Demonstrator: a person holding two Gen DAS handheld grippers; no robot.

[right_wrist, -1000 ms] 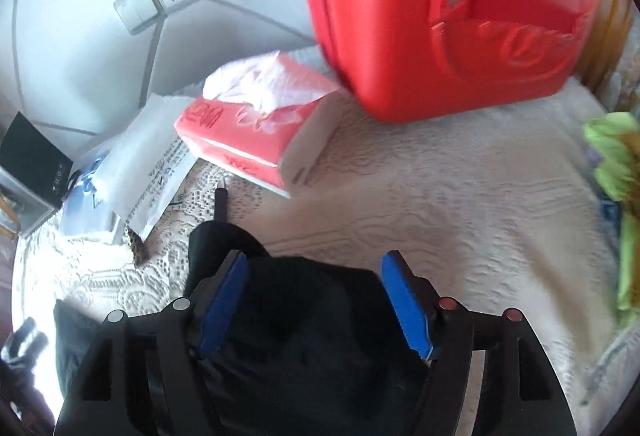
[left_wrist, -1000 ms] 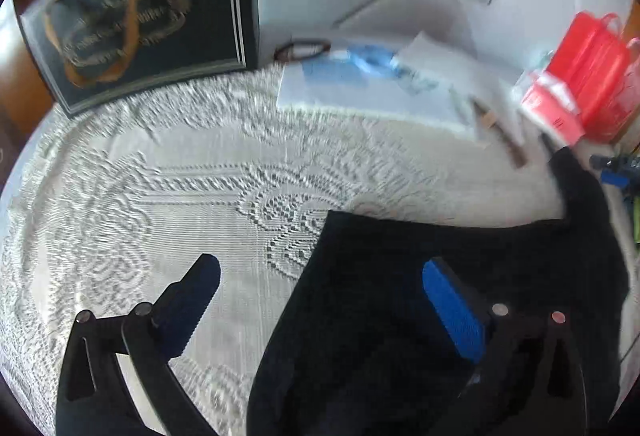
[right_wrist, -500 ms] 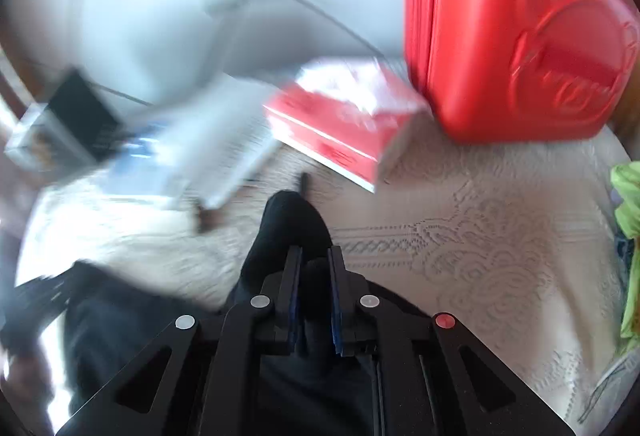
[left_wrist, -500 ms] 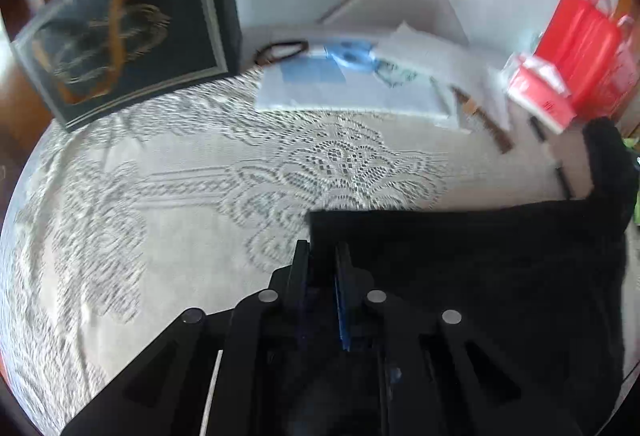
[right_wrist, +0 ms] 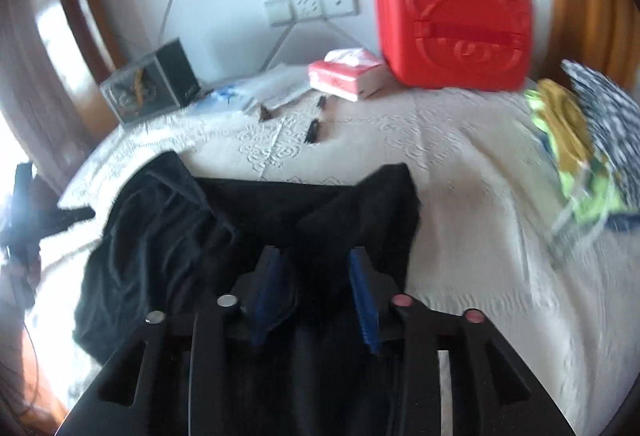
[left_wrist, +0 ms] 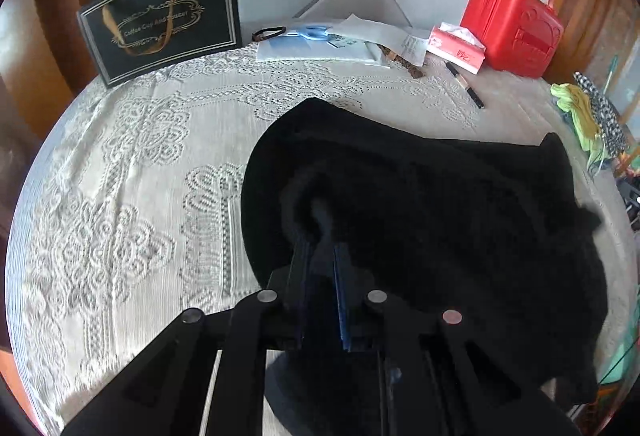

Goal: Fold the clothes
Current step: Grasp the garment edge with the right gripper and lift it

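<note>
A black garment [left_wrist: 420, 203] lies bunched on the white lace bedspread [left_wrist: 132, 171]. My left gripper [left_wrist: 321, 256] is shut on a raised fold of the garment near its left edge. In the right wrist view the same black garment [right_wrist: 192, 220] spreads under my right gripper [right_wrist: 316, 268], whose blue pads [right_wrist: 362, 296] stand apart over the cloth with nothing pinched between them. The garment's far corners curl up.
A red case [left_wrist: 514, 23] and a red tissue pack [left_wrist: 458, 49] stand at the back right by the wall. A black gift box [left_wrist: 160, 15], papers [left_wrist: 332, 43] and a pen [left_wrist: 466, 83] lie at the back. Green and checked cloths [right_wrist: 580, 139] lie at the right.
Both grippers closed on the garment and pulled it back toward me, away from the wall. The right gripper has since opened and let go; the left still holds its fold.
</note>
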